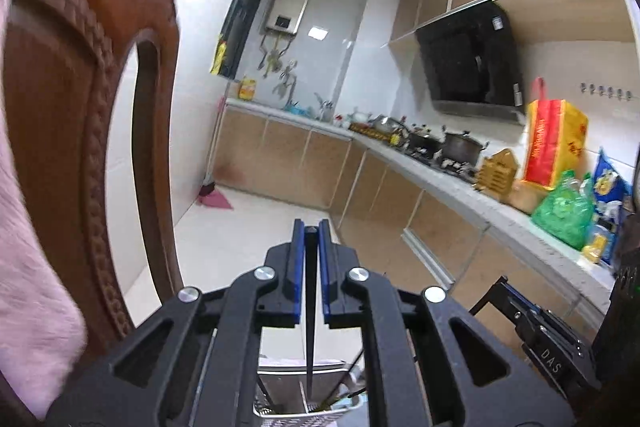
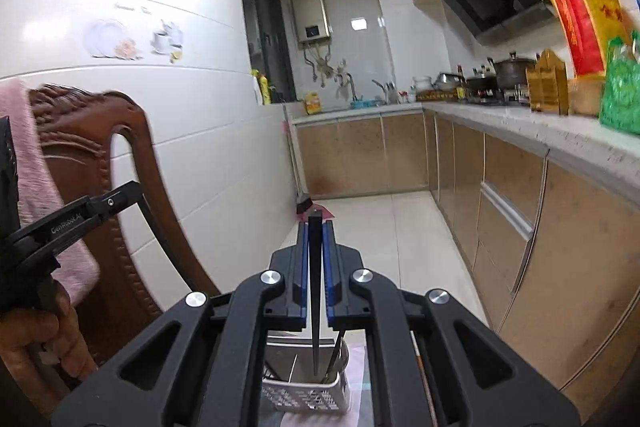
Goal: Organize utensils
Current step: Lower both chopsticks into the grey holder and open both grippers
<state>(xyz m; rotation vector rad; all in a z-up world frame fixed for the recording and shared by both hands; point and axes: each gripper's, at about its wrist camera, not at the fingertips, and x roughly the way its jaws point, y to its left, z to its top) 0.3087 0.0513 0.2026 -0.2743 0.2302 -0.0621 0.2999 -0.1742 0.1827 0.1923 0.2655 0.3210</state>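
Your left tool (image 1: 311, 227) has its blue-padded fingers pinched nearly together on a thin black chopstick (image 1: 310, 307), which runs down the centre of the left wrist frame with its tip hanging over the white perforated plastic utensil basket (image 1: 304, 413) at the bottom edge; you can't tell whether the tip is inside or just above it. Your right tool (image 2: 316, 227) is in the same state: narrow gap, clamped on a second black chopstick (image 2: 315, 291) standing upright at centre frame, its lower end inside the basket (image 2: 304, 393) beside other dark sticks already standing in it. The basket sits on a pinkish cloth (image 2: 356, 359) at the bottom of the right wrist frame; the surface under it isn't clearly visible. A carved dark-brown wooden chair back (image 2: 100, 163) with a pink towel (image 2: 24, 131) draped over it fills the left side of both frames. In the right wrist frame your left tool body shows at the left edge, near the chair. The grey kitchen surface (image 2: 560, 131) with pots and bags runs along the right side.
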